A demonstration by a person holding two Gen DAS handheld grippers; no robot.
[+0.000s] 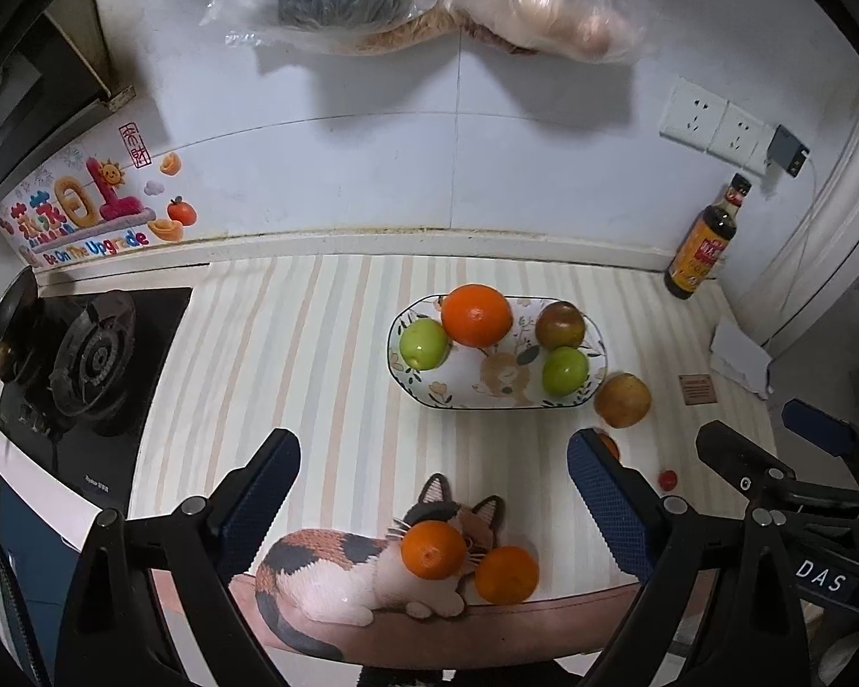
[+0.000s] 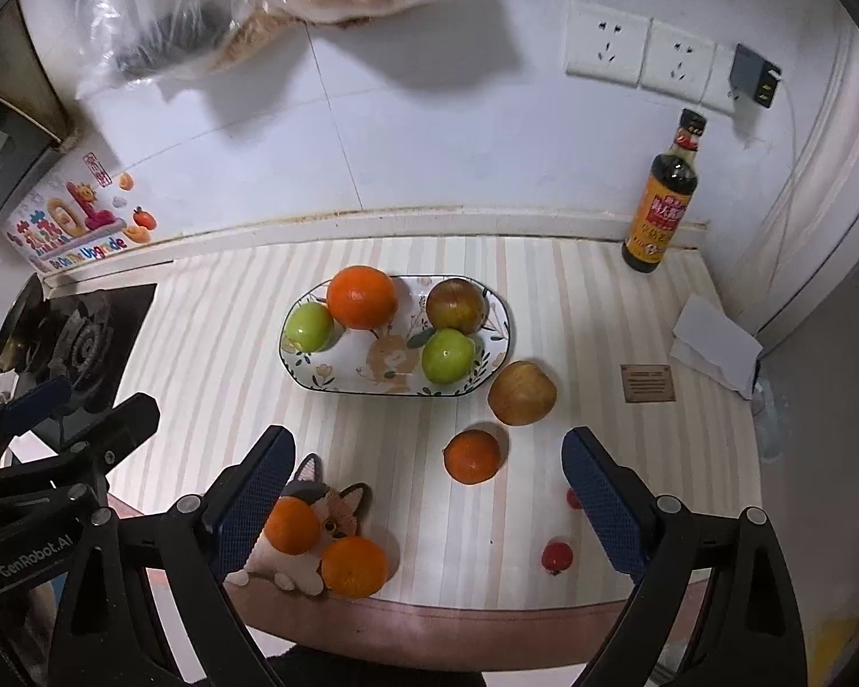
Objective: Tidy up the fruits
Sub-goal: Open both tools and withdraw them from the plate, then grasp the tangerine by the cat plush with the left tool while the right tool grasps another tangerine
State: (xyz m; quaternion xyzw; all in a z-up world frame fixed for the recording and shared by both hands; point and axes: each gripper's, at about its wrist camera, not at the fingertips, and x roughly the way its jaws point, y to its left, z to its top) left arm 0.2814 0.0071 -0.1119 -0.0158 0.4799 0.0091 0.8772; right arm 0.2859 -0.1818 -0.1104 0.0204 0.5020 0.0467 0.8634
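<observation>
Orange fruits: four; green apples: two; cherry tomatoes: two; plate (image 2: 315,380): one. Left tongs (image 1: 432,478), right tongs (image 2: 426,472) spread, empty.

Dim, bluish light, soft shadows on the wall (fisheye-bent edges, dark corners).

The oval plate (image 2: 495,352) sits at the middle of the striped mat (image 2: 217,343), holding four fruits: an orange (image 2: 362,296) at 11 o'clock, one apple (image 2: 309,326) at 9, another apple (image 2: 448,362) at 4, and a fourth fruit (image 2: 457,304) at 1. Off the plate at 4 o'clock lies a larger apple (image 2: 521,393), just beside the rim, with a small orange (image 2: 471,455) nearer the front. Two oranges (image 2: 292,525) (image 2: 354,565) lie touching at 7 o'clock by the mat's front edge. The bottle (image 2: 661,200) stands at 2 o'clock against the wall, the stove burner (image 2: 83,343) at 9.
</observation>
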